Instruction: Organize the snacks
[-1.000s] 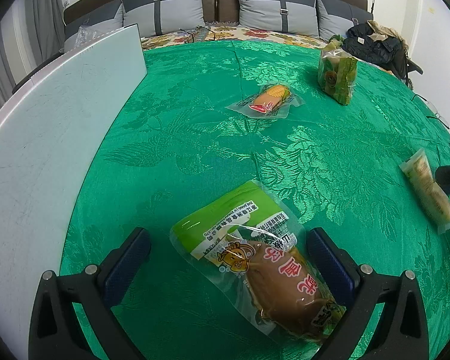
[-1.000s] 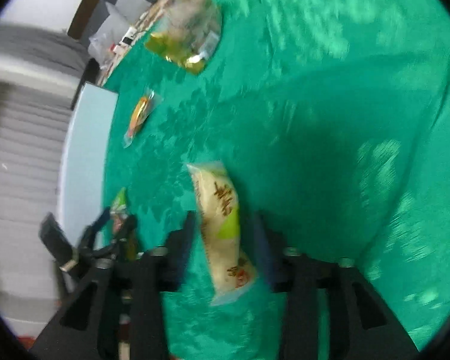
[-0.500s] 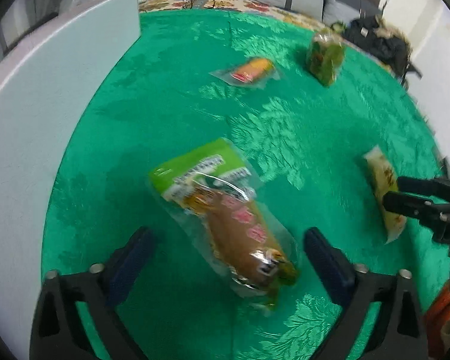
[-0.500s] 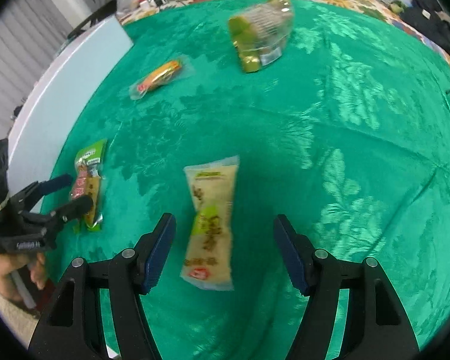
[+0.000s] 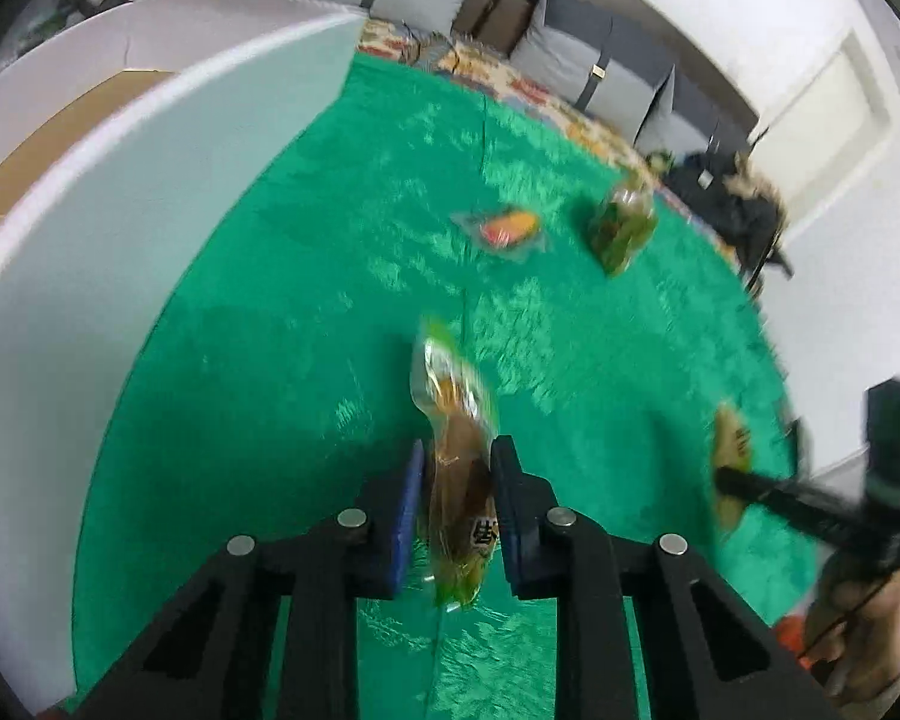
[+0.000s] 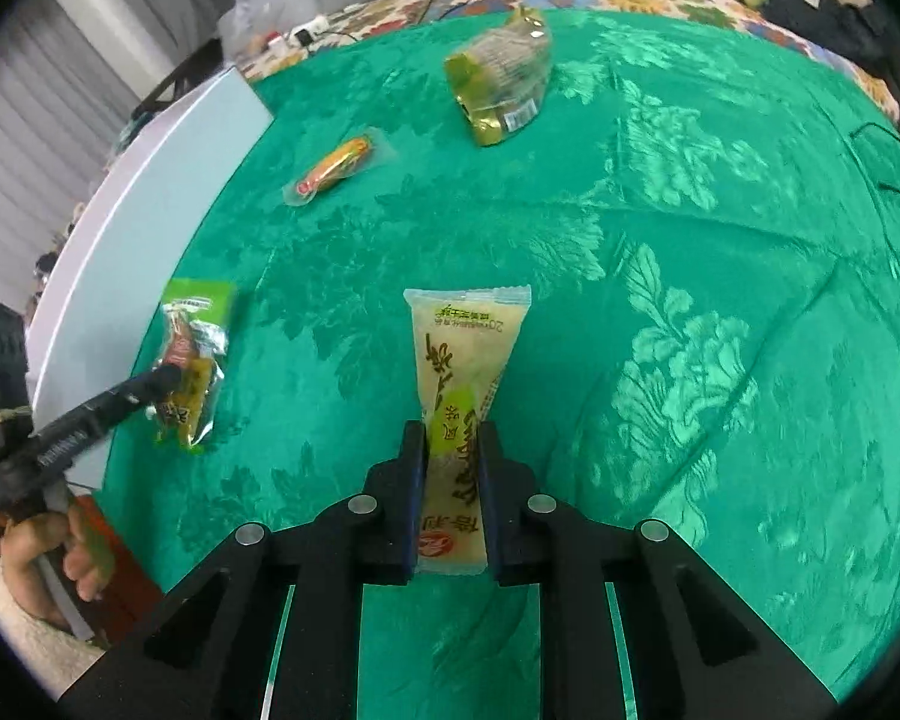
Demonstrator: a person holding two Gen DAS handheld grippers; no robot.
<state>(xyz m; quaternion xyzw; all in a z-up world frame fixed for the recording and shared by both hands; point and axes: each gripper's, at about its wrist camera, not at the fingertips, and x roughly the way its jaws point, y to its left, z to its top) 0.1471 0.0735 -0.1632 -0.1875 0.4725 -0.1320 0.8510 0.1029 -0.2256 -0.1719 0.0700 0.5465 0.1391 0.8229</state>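
Observation:
A brown bun in a clear packet with a green end (image 5: 450, 396) stands on edge between the blue pads of my left gripper (image 5: 455, 450). Its jaws are closing and press on the packet's lower half, lifting it a little off the green cloth. A long pale yellow snack packet (image 6: 462, 348) is pinched near its lower end by my right gripper (image 6: 450, 429), whose jaws are also closing tight on it. In the right wrist view the left gripper (image 6: 165, 381) and its packet (image 6: 195, 348) show at the left. The left wrist view has the right gripper (image 5: 727, 474) and yellow packet (image 5: 732, 432) blurred at the right.
An orange snack in a clear wrapper (image 6: 336, 165) and a green-and-clear bag of snacks (image 6: 501, 81) lie farther back on the green cloth (image 6: 690, 240). A tall white board (image 5: 150, 210) walls the left side. Grey pillows (image 5: 570, 54) and dark clothes line the back.
Both grippers have shut from wide open onto their packets. The left one has rolled and risen, turning the bun packet up on edge.

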